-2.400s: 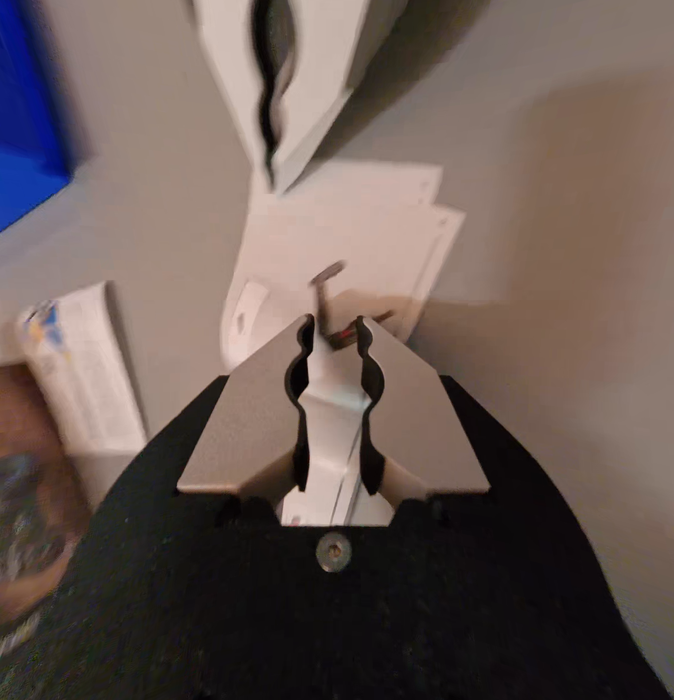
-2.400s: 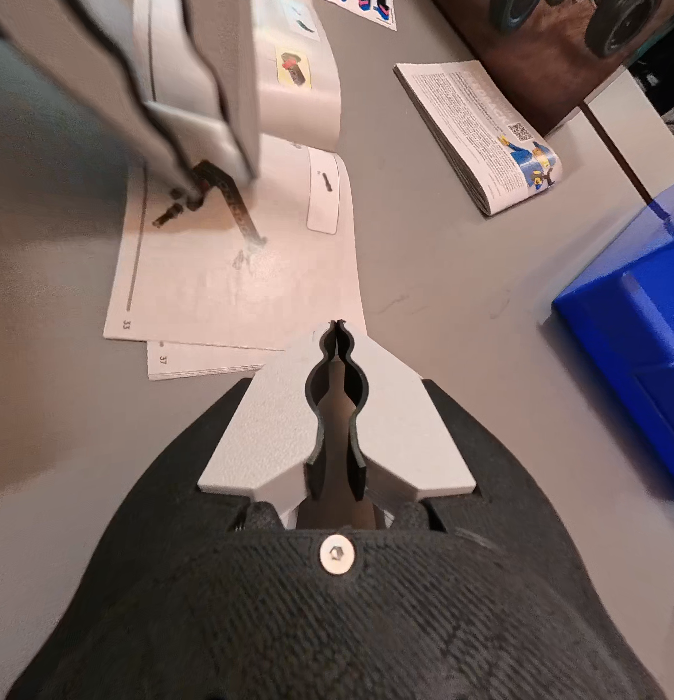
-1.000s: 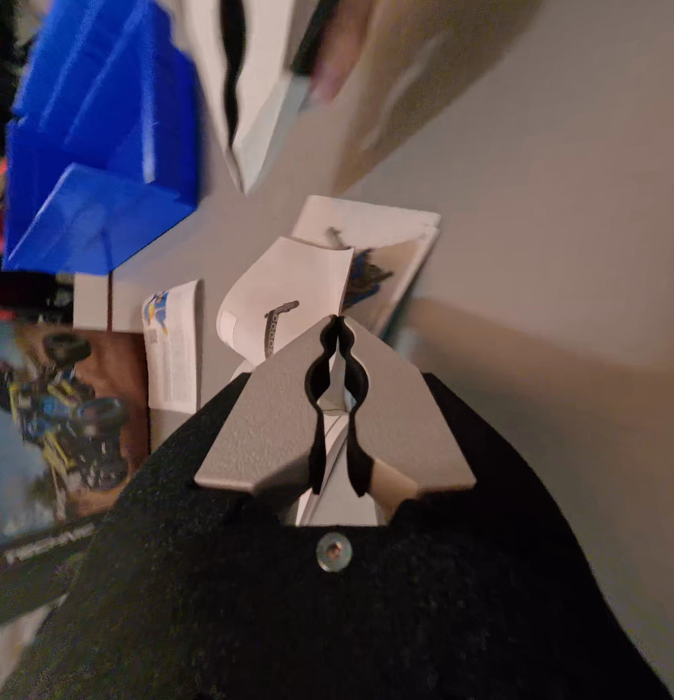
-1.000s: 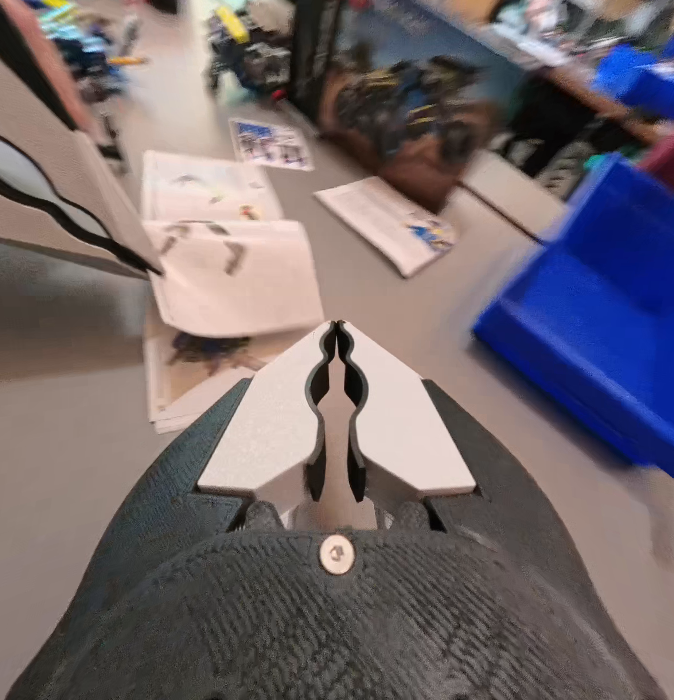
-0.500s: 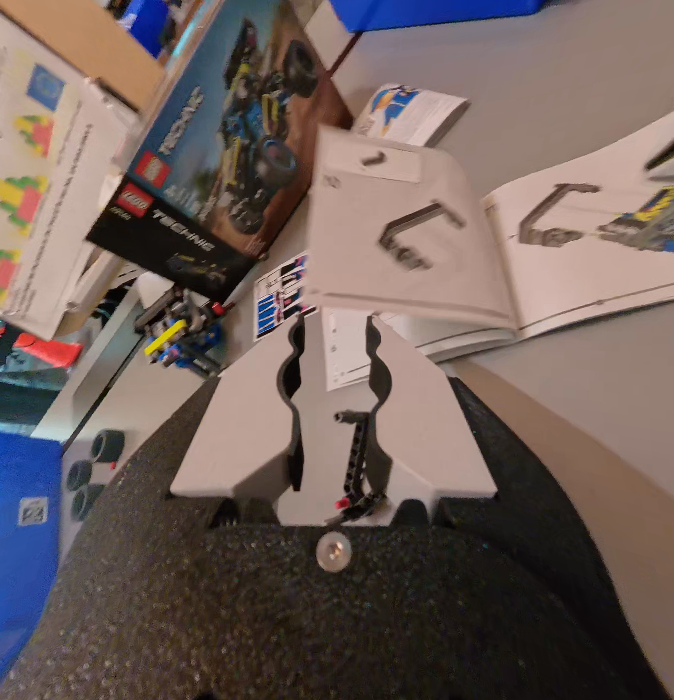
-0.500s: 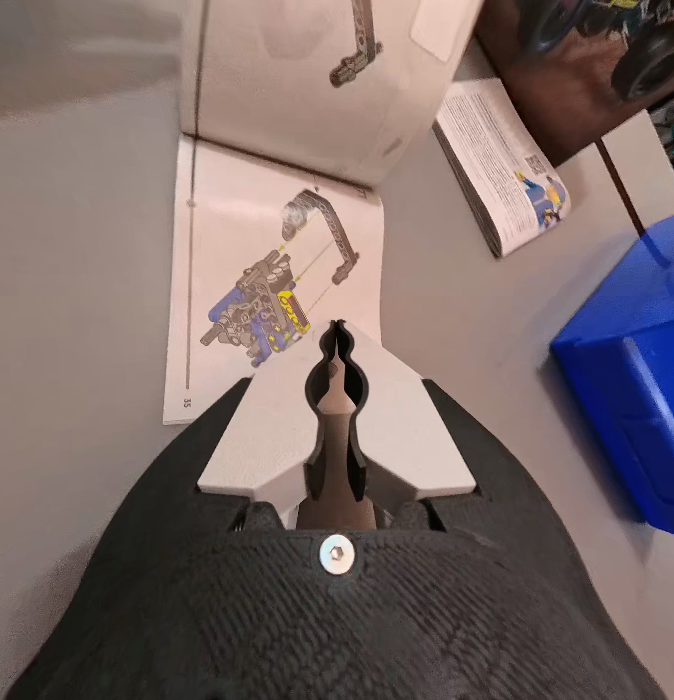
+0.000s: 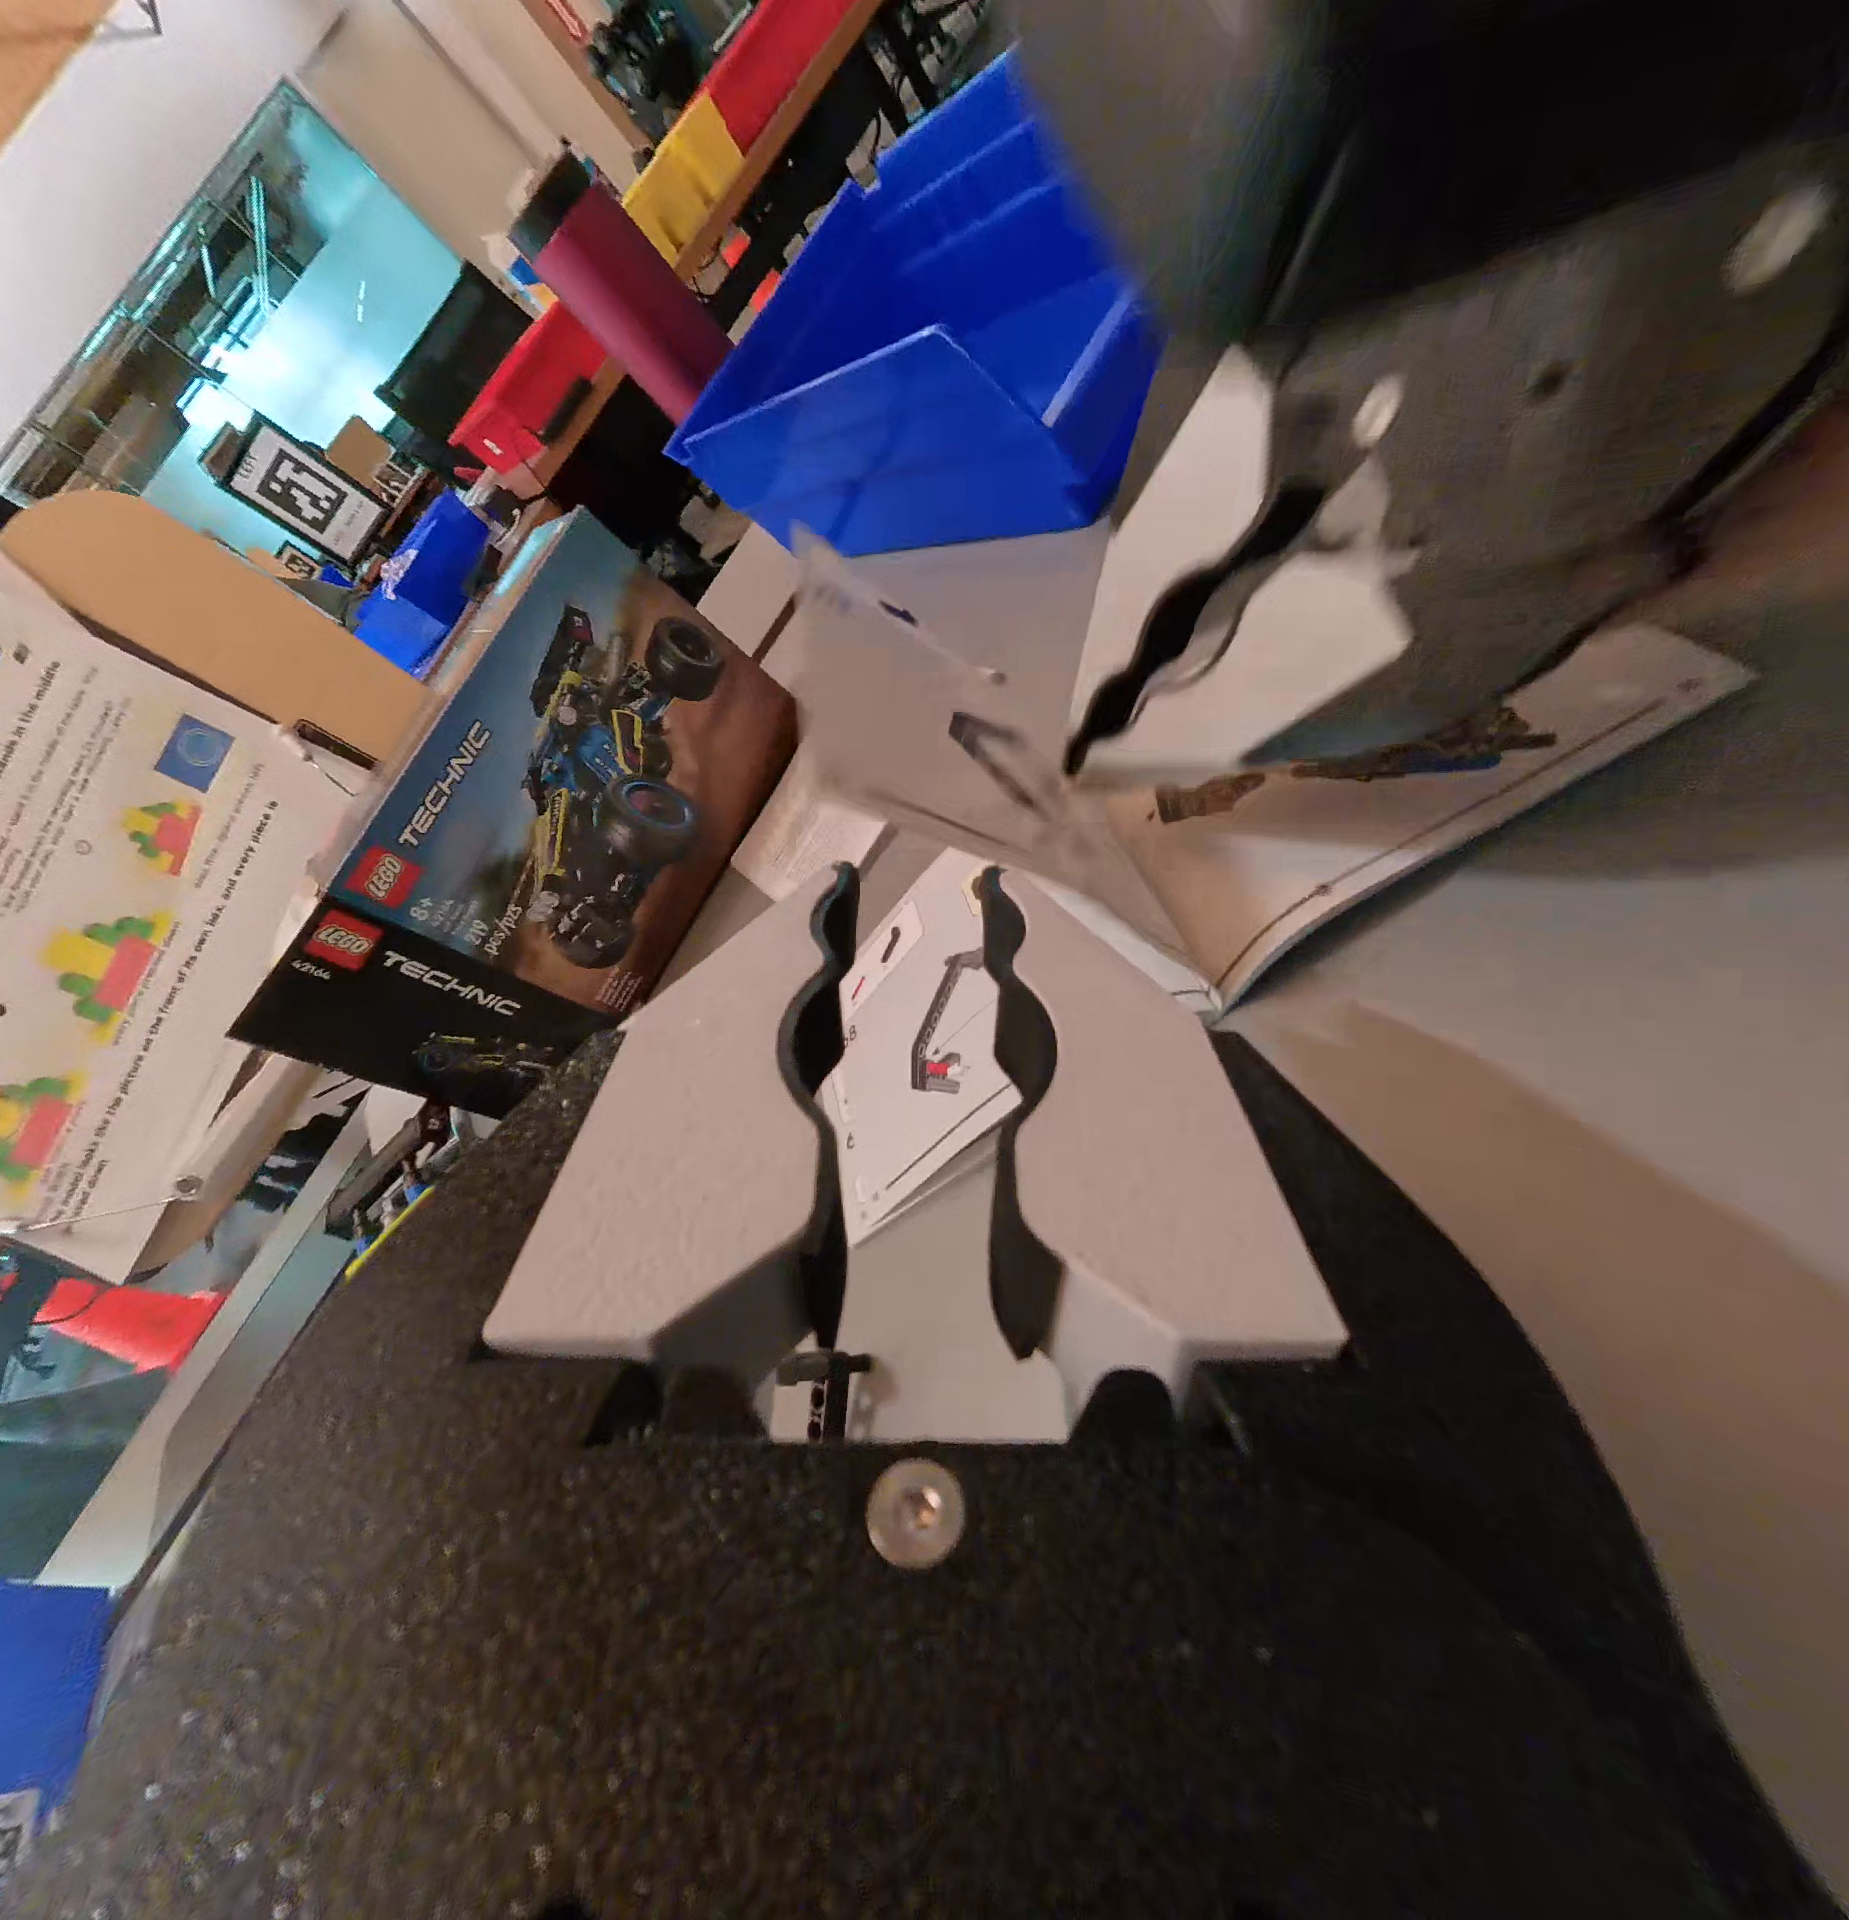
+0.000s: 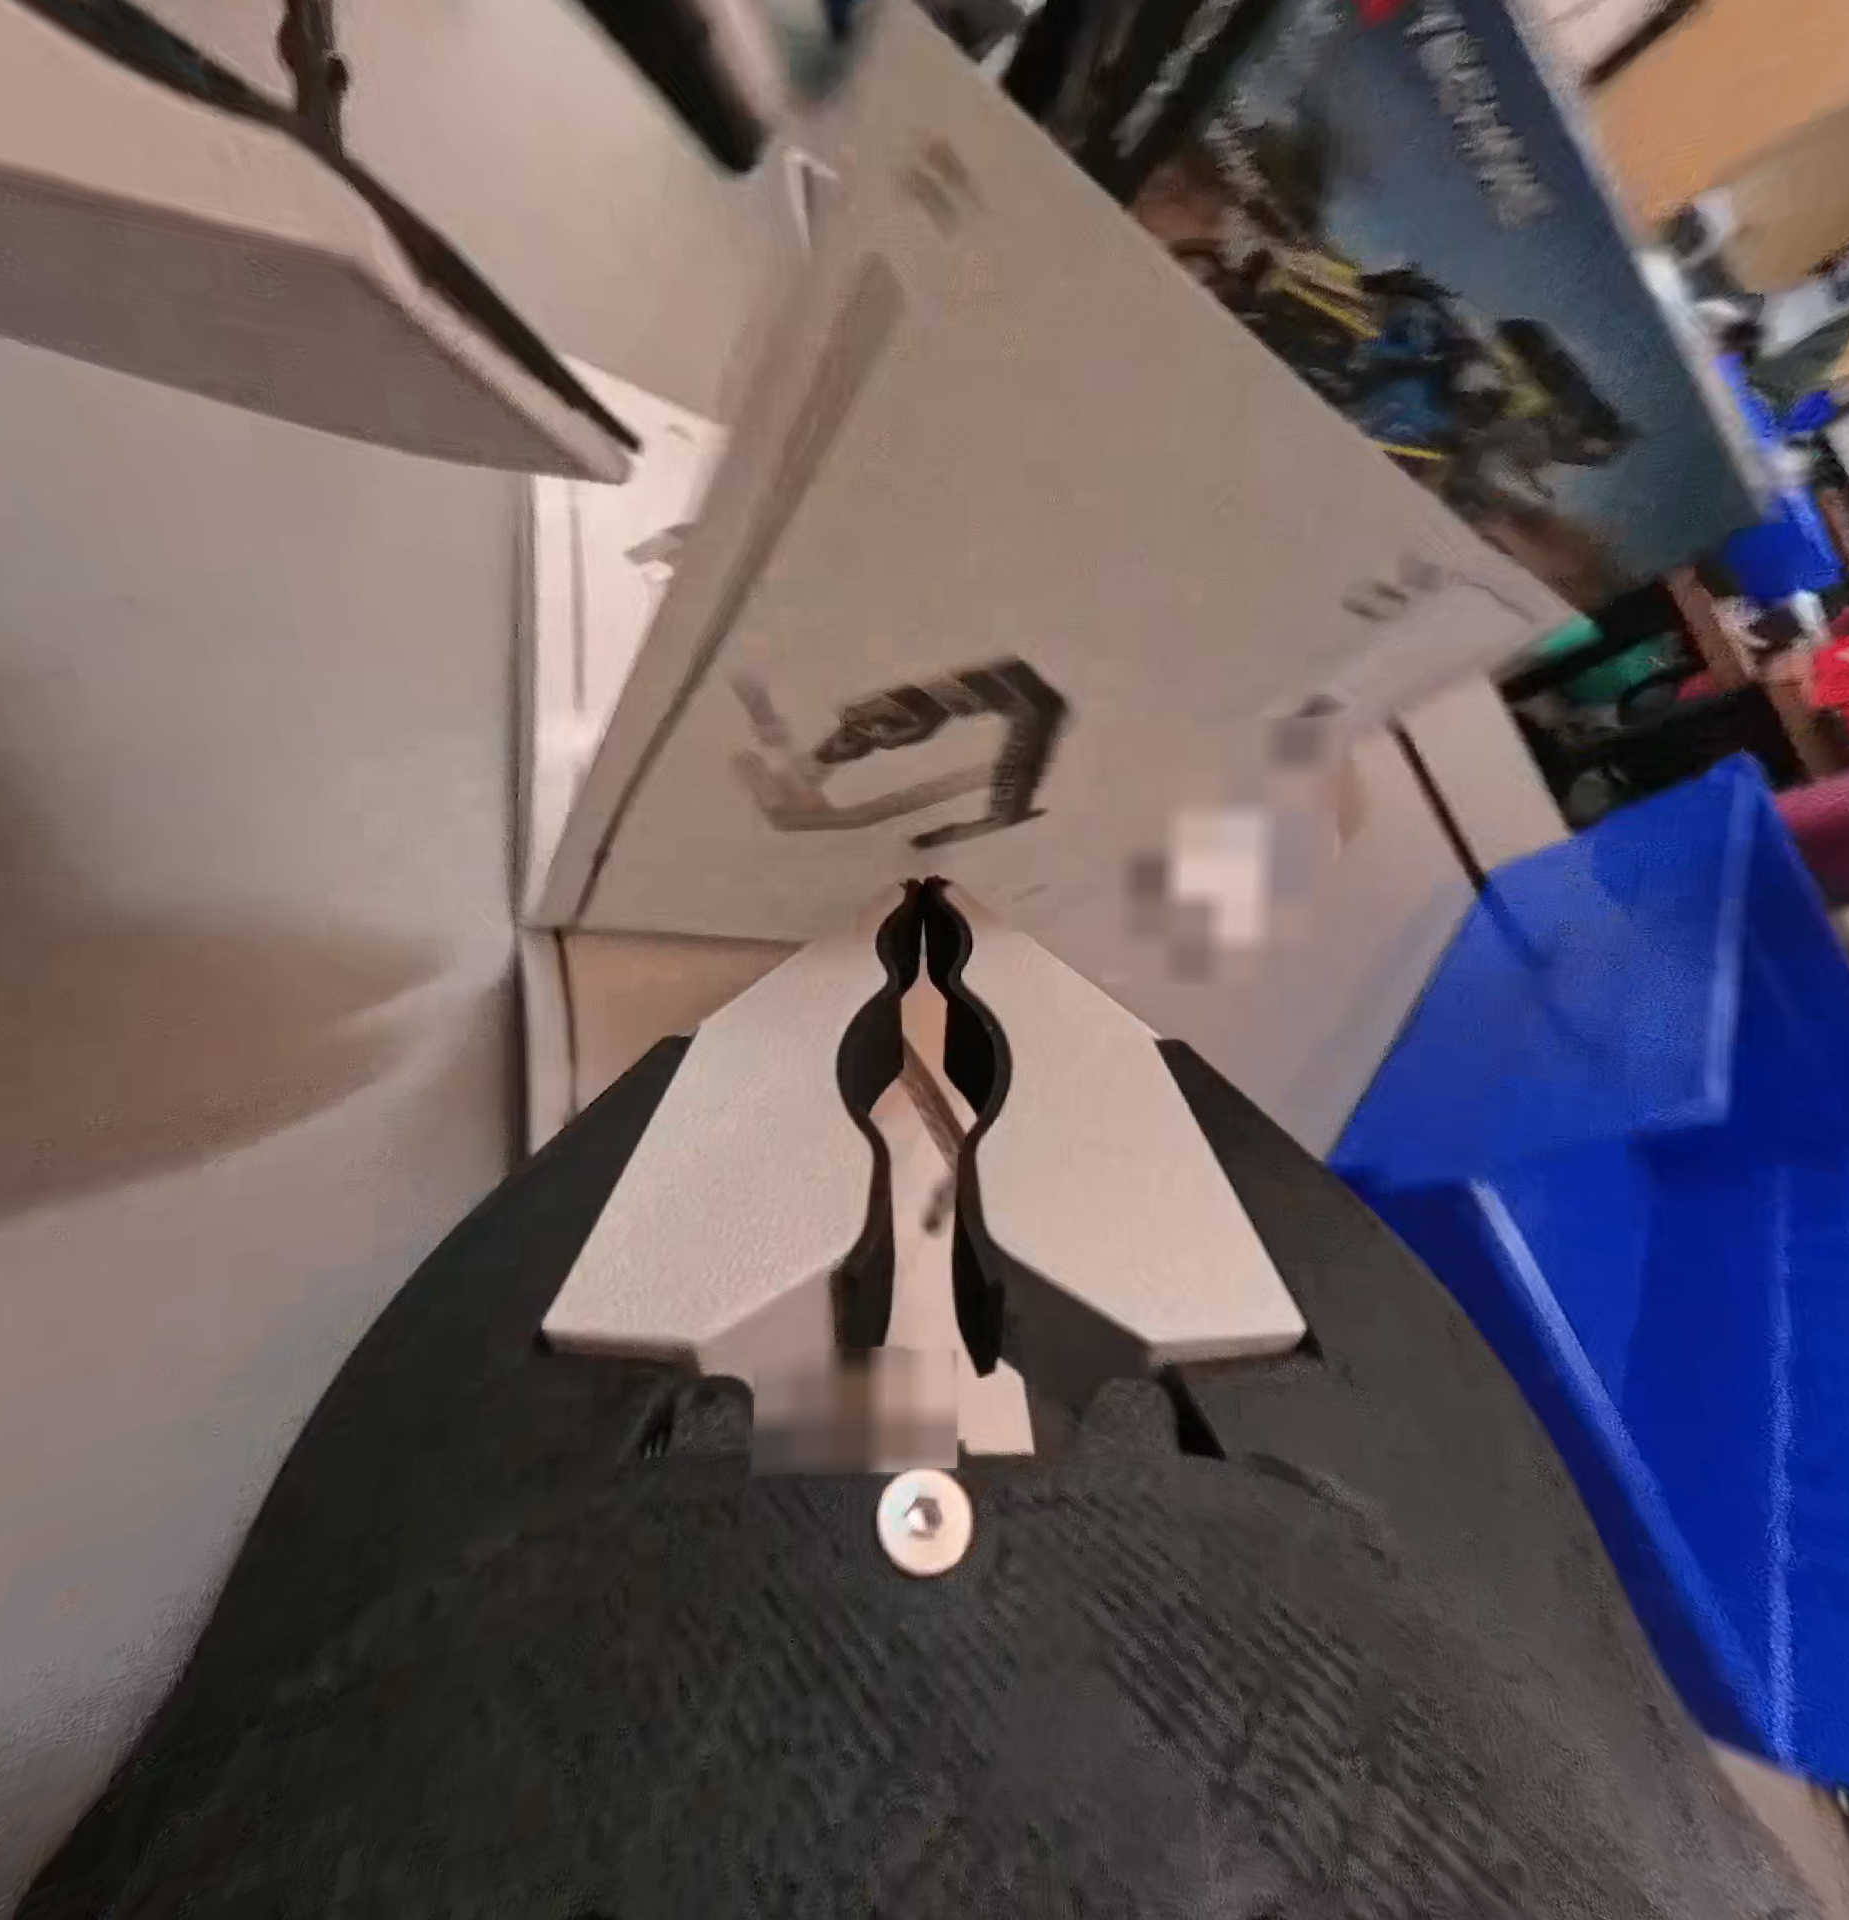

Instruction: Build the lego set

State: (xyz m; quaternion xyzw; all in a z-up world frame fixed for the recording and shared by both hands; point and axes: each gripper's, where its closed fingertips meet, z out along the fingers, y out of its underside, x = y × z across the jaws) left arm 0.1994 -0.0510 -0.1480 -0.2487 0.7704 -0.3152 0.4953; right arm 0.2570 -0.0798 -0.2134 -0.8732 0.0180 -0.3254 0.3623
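An open instruction booklet point(image 7: 1419, 800) lies on the grey table point(image 7: 1585, 1049). One of its pages point(image 7: 899, 717) stands raised and blurred. My left gripper point(image 7: 918, 878) is open with nothing between its pads, just above the booklet's left page point(image 7: 930, 1101). My right gripper point(image 8: 922, 885) is shut, with its tips against the lower edge of the raised page point(image 8: 1003, 582). It also shows in the left wrist view point(image 7: 1076, 764), with its tips at that page. The left gripper's fingers point(image 8: 276, 312) show at the upper left of the right wrist view.
A blue bin point(image 7: 899, 436) stands behind the booklet and shows at the right of the right wrist view point(image 8: 1626, 1091). A toy car set box point(image 7: 546, 831) leans to the left. A cardboard box with a white sheet point(image 7: 99, 883) is farther left. Left tips to right tips: about 9 cm.
My left gripper was shut on a page a second ago, then opened and let it go. The page stayed raised. My shut right gripper has moved up to its edge.
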